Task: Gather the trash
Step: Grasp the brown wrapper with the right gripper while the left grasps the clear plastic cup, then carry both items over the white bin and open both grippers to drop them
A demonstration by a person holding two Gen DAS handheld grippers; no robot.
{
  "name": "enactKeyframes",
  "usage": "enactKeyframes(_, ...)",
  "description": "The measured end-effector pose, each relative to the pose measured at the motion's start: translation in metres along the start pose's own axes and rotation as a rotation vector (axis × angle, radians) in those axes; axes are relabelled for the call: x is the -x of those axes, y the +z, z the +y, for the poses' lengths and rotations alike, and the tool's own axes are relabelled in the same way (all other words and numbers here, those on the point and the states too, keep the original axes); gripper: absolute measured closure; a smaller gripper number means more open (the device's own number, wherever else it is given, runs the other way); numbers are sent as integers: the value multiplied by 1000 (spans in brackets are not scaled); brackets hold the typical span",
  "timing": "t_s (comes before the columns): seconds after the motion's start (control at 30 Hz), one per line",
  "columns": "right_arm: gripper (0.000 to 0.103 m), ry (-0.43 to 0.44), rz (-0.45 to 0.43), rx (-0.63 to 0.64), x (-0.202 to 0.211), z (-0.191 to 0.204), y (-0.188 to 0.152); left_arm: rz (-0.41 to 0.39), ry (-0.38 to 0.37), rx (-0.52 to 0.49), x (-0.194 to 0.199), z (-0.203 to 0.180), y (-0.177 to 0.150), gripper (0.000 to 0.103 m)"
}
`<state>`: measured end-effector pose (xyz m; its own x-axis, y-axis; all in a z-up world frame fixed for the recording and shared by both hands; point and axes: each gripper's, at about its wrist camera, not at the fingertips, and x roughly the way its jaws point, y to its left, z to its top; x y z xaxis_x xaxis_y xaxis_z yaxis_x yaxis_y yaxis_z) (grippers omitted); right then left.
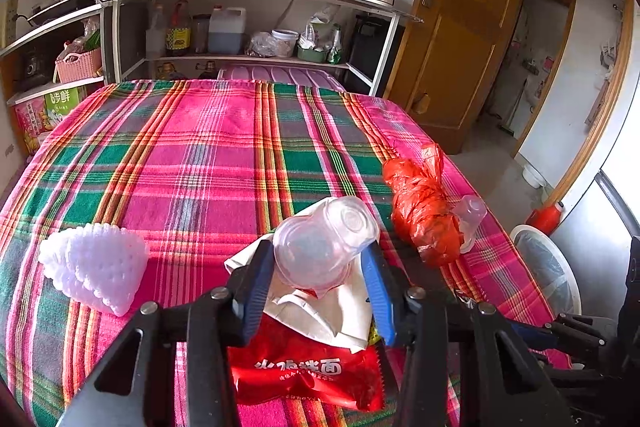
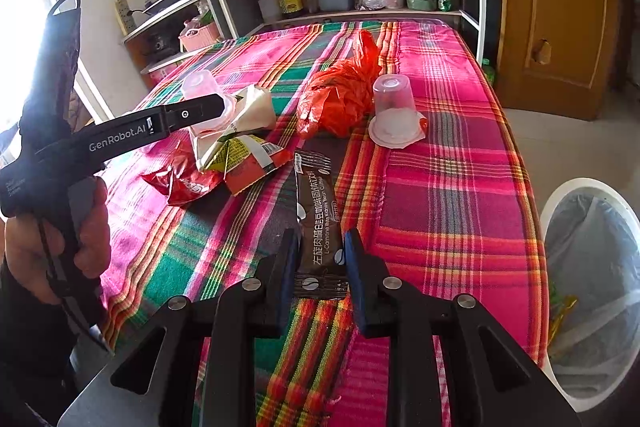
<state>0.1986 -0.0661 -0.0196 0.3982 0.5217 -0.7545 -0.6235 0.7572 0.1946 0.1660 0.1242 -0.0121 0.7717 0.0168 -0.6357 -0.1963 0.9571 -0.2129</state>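
My left gripper (image 1: 318,255) is shut on a clear plastic cup (image 1: 324,243), which lies on its side over a folded paper carton (image 1: 328,311) and a red snack wrapper (image 1: 308,375). In the right wrist view the same gripper (image 2: 218,107) holds that cup (image 2: 200,87) by the carton (image 2: 240,131). My right gripper (image 2: 322,247) is shut on a brown coffee sachet (image 2: 318,203) that lies on the plaid tablecloth (image 2: 440,187). A crumpled orange plastic bag (image 2: 340,99) and a second clear cup (image 2: 394,107), upside down, sit further back.
A white foam fruit net (image 1: 96,267) lies at the table's left. A white bin with a clear liner (image 2: 592,267) stands on the floor off the table's right edge. Kitchen shelves (image 1: 248,27) stand behind the table, a wooden door (image 1: 460,27) at right.
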Motion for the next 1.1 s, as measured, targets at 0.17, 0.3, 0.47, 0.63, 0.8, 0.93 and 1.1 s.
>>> enactKeyframes(0.17, 78, -6, -21, -7, 11, -2, 0, -19, -8, -3, 13, -2, -1, 56)
enactKeyframes(0.3, 78, -17, -38, -23, 21, -6, -2, -30, -16, -13, 24, -8, -2, 56)
enactKeyframes(0.47, 78, -41, -66, -50, 38, -15, -7, -40, -37, -28, 36, -18, -6, 56)
enactKeyframes(0.63, 78, -73, -94, -77, 58, -27, -13, -39, -69, -54, 43, -39, -11, 56)
enactKeyframes(0.8, 78, -110, -119, -119, 78, -45, -23, -27, -107, -86, 45, -63, -17, 56)
enactKeyframes(0.93, 78, -142, -140, -156, 94, -59, -31, -18, -140, -114, 45, -83, -19, 56)
enactKeyframes(1.1, 78, -190, -170, -204, 114, -81, -40, -5, -181, -151, 43, -110, -23, 56)
